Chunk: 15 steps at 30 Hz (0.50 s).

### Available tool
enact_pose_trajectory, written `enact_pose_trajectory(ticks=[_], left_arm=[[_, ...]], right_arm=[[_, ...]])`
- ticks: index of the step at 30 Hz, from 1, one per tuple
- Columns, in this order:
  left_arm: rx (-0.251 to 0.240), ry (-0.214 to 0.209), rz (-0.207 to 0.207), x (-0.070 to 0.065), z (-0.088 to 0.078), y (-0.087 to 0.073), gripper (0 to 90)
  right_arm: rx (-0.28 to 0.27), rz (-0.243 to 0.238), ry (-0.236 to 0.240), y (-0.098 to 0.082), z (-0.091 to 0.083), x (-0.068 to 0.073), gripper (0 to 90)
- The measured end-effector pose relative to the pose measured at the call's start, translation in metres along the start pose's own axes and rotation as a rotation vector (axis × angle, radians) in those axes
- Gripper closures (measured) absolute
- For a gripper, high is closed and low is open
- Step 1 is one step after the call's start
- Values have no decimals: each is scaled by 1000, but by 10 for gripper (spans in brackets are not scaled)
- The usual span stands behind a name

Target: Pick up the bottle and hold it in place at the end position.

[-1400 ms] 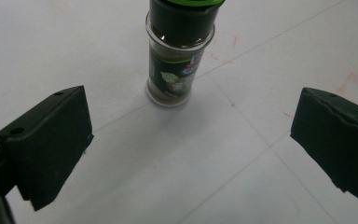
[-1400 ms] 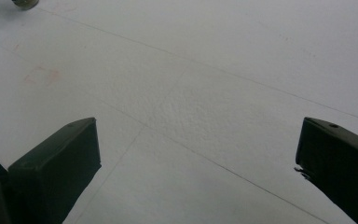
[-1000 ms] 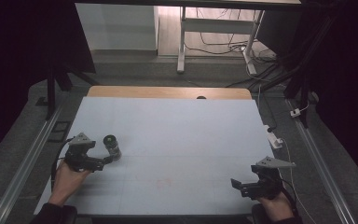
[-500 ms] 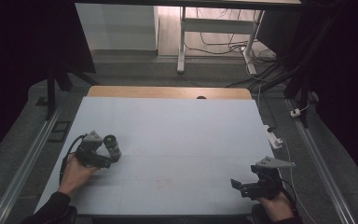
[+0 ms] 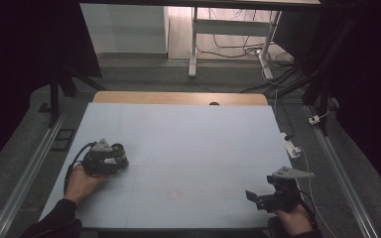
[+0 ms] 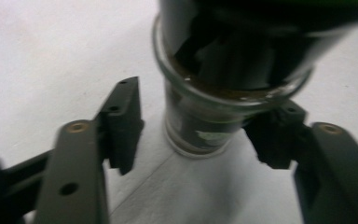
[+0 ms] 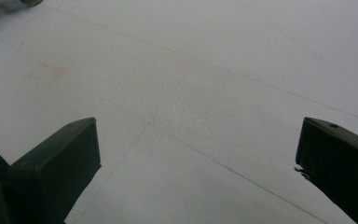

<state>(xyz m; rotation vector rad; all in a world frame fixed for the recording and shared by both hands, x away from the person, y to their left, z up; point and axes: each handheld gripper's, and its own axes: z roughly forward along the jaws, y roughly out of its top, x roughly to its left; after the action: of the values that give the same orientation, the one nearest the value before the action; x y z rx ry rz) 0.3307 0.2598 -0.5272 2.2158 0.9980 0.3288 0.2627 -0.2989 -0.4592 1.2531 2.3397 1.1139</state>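
Note:
A small glass jar (image 5: 117, 148) with dark contents and a dark lid stands upright on the white table (image 5: 198, 144) at the left. My left gripper (image 5: 115, 157) reaches it from the near side. In the left gripper view the jar (image 6: 200, 126) sits between the jaws of my left gripper (image 6: 193, 140), which have just been closing. The right pad (image 6: 272, 140) touches the glass, while the left pad (image 6: 123, 126) stands a small gap away. My right gripper (image 5: 256, 199) rests near the front right corner. In the right gripper view my right gripper (image 7: 198, 154) is wide open over bare table.
A wooden strip (image 5: 178, 97) borders the table's far edge. A white power strip (image 5: 291, 148) with a cable lies off the right edge. Metal rails (image 5: 30, 173) run along both sides. A faint reddish stain (image 5: 176, 194) marks the table's front middle.
My left hand has moved forward and to the right up to the jar, and its jaws now stand around it. The right hand has stayed still.

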Motion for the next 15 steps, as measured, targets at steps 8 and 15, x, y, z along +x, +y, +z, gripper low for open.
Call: enact_pose_trajectory(ticks=[8,15], left_arm=[[-3,-22,-11,1,-1,0,537],[0,-30,-4,-2,-3,4,538]], right_arm=[[4,0,1,0,0,0,0],[4,-4,2,0,0,0,0]])
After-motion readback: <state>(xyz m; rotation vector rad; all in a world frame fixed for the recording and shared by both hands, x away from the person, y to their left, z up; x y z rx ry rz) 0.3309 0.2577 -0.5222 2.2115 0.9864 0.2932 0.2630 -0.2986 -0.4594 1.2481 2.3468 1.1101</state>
